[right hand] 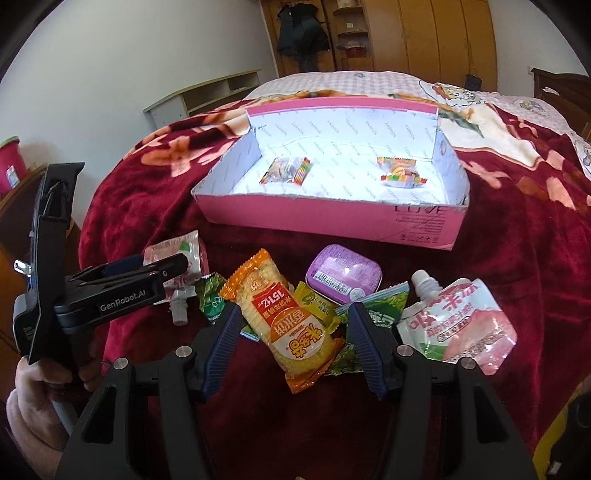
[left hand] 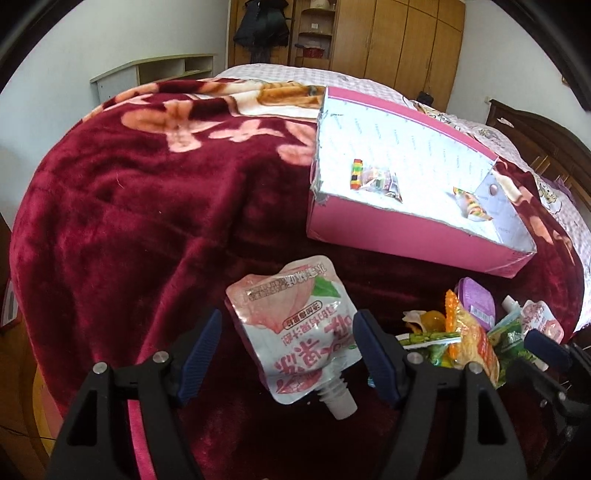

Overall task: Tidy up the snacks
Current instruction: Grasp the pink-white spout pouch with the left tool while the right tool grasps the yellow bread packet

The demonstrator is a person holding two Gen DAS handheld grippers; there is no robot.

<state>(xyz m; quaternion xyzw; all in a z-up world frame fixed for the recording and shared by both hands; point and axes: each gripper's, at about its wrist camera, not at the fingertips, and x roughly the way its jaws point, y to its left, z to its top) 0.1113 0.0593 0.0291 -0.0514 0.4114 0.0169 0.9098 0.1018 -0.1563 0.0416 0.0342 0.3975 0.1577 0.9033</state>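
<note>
The left gripper (left hand: 286, 350) is standing with its jaws released, a peach jelly pouch (left hand: 295, 332) lying between the blue pads (left hand: 201, 349) with a gap showing on both sides, so nothing is being clamped. The pouch is lying flat on the blanket, its white spout (left hand: 338, 400) pointing toward the camera.

The right gripper (right hand: 290, 341) is likewise standing unclenched. An orange rice-cracker packet (right hand: 284, 321) is lying between its pads (right hand: 364, 347); the pads are not visibly pressing on the wrapper. The packet is resting on top of green wrappers (right hand: 212, 301) in a loose heap. Behind it a purple tin (right hand: 341, 275) is sitting, and just to the right a second peach pouch (right hand: 460, 323) is lying with its spout up and to the left. In the right wrist view a hand (right hand: 31, 387) is holding the left gripper's handle at the lower left.

All of these snacks are resting on a dark red plush blanket (left hand: 129, 221) with pale flower patterns, spread over a bed. Beyond the heap a shallow pink cardboard box (right hand: 424, 225) with a white lining is sitting open on the blanket, well apart from both grippers. Two small packets of coloured candy (right hand: 288, 170) are lying inside it, one toward each end.

Past the blanket a pink checked bedsheet (right hand: 351, 81) is showing. Wooden wardrobes (left hand: 399, 33) are lining the far wall, dark clothing (left hand: 260, 26) is hanging beside them, and a pale low shelf unit (left hand: 155, 72) is standing against the white wall at the left.
</note>
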